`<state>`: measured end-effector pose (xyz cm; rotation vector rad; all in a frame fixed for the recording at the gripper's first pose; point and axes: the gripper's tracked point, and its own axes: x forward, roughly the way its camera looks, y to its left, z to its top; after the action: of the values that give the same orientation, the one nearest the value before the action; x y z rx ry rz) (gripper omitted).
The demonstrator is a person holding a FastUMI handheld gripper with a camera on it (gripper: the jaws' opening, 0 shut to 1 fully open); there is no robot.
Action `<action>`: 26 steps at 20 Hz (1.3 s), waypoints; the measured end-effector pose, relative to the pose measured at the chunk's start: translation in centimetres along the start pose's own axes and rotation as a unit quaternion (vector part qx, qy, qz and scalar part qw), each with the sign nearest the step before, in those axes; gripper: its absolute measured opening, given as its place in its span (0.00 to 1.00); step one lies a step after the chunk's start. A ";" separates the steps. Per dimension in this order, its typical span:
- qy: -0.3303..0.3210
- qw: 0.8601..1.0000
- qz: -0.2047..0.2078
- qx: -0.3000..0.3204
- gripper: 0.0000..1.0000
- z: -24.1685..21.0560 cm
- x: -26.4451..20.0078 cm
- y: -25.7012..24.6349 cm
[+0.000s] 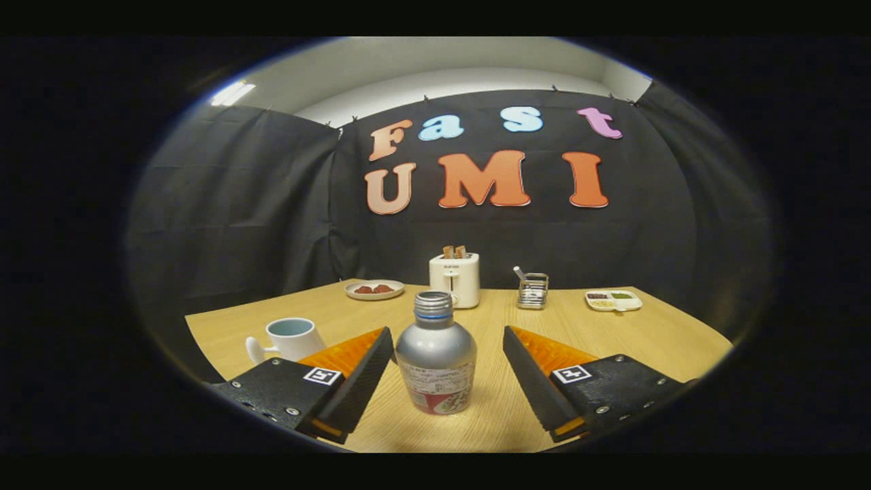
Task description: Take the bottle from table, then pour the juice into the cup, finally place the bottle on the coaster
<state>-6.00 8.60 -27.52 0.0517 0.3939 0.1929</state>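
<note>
We see the gripper point(449, 354) spread wide, its two fingers standing apart on either side of the bottle point(436, 354) and gripping nothing. The bottle stands upright on the wooden surface point(653, 333), between the fingers, with a clear gap to each; its silver body carries a label low down and its cap is on. The left finger point(354, 381) and the right finger point(537, 381) both angle inward toward it without touching.

Just beyond the left finger we find the white cup point(289, 338), upright, its handle turned away from the bottle. Farther back, near the rear edge of the surface, a white toaster point(454, 279) with slices showing in its slots stands straight beyond the bottle. Left of the toaster lies a plate point(373, 290) with reddish food. To the toaster's right we see a small metal rack point(532, 291), and farther right a divided dish point(613, 300) holding bits of food.
</note>
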 end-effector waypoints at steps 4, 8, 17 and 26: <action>0.038 0.999 0.003 0.003 0.97 -2.9 0.7 0.3; 0.069 0.998 -0.001 0.012 0.97 -5.2 1.2 0.4; 0.095 0.995 -0.006 -0.007 0.79 -6.4 1.9 1.3; 0.080 0.991 -0.008 -0.108 0.79 -1.9 3.8 3.5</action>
<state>-3.87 12.79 -30.41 -0.1809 0.5305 0.2239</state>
